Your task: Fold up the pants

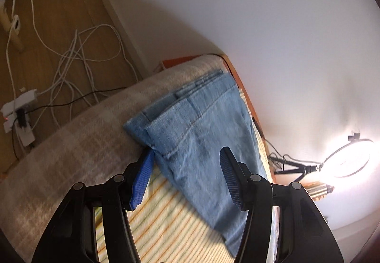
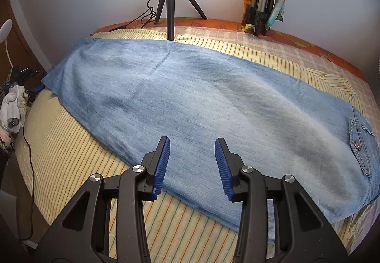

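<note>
Light blue denim pants (image 2: 190, 101) lie flat on the striped yellow sheet (image 2: 71, 144), folded lengthwise, with the pocket and button end at the right. In the left wrist view the pants (image 1: 204, 129) run away from me, the waistband end far. My left gripper (image 1: 187, 153) is open, its jaws on either side of the pants' near edge, holding nothing. My right gripper (image 2: 192, 141) is open and empty, just above the pants' near long edge.
A ring light on a black tripod (image 2: 169, 1) stands on the bed's far side by the wall. A checked blanket (image 1: 71, 144) covers the bed edge. White cables and a power strip (image 1: 21, 106) lie on the wooden floor. Clothes (image 2: 14, 106) sit at the left.
</note>
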Tool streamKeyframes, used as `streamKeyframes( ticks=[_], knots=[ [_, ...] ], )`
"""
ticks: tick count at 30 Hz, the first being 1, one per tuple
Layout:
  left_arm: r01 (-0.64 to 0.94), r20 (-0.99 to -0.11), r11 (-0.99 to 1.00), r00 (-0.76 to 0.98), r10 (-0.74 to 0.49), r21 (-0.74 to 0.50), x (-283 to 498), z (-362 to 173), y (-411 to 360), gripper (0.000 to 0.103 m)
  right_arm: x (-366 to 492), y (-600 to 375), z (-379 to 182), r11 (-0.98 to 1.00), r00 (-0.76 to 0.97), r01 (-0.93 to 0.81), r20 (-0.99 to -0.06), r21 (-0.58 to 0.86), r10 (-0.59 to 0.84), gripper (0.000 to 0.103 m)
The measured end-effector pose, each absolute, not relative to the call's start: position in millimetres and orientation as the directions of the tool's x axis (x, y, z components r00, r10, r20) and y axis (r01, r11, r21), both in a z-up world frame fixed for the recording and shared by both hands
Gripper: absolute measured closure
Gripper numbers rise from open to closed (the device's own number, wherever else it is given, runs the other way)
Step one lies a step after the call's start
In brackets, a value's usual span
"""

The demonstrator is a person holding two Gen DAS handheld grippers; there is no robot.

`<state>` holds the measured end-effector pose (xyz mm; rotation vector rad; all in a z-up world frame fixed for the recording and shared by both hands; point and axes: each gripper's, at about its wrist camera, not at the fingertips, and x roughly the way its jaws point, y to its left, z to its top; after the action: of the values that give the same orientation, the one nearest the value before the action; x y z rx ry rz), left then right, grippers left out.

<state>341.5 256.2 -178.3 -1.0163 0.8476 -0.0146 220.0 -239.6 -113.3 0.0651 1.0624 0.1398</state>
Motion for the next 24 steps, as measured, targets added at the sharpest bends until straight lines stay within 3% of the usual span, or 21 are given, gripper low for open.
streamKeyframes(
  ticks=[5,6,7,11,13,16,20,24],
  knots=[
    [-0.365,-0.635,0.606,0.705,-0.317,-0.707,351,-176,249,0.05,224,-233,-115,0.988,0.47,-0.094,-0.87,0.121,0.152,0.062],
    [-0.371,-0.644,0.618,0.704,-0.3,-0.694,352,-175,247,0.057,225,-231,-116,0.988,0.468,-0.099,-0.87,0.121,0.154,0.062],
    [-0.385,-0.666,0.638,0.691,-0.279,-0.667,355,-175,244,0.074,227,-228,-116,0.987,0.467,-0.107,-0.871,0.117,0.154,0.062],
    [-0.379,-0.665,0.649,0.696,-0.27,-0.66,360,-175,242,0.093,229,-220,-118,0.987,0.468,-0.135,-0.873,0.086,0.139,0.062],
    [-0.364,-0.662,0.676,0.708,-0.246,-0.641,359,-166,238,0.097,230,-218,-121,0.986,0.46,-0.14,-0.876,0.089,0.144,0.062],
    [-0.301,-0.589,0.705,0.782,-0.202,-0.642,345,-138,233,0.097,230,-218,-124,0.985,0.452,-0.145,-0.879,0.092,0.149,0.062],
    [-0.321,-0.623,0.728,0.761,-0.182,-0.605,351,-140,233,0.097,234,-219,-130,0.985,0.432,-0.141,-0.889,0.1,0.153,0.062],
    [-0.262,-0.603,0.787,0.78,-0.168,-0.558,354,-126,217,0.098,239,-218,-131,0.983,0.428,-0.141,-0.888,0.12,0.17,0.062]
  ],
)
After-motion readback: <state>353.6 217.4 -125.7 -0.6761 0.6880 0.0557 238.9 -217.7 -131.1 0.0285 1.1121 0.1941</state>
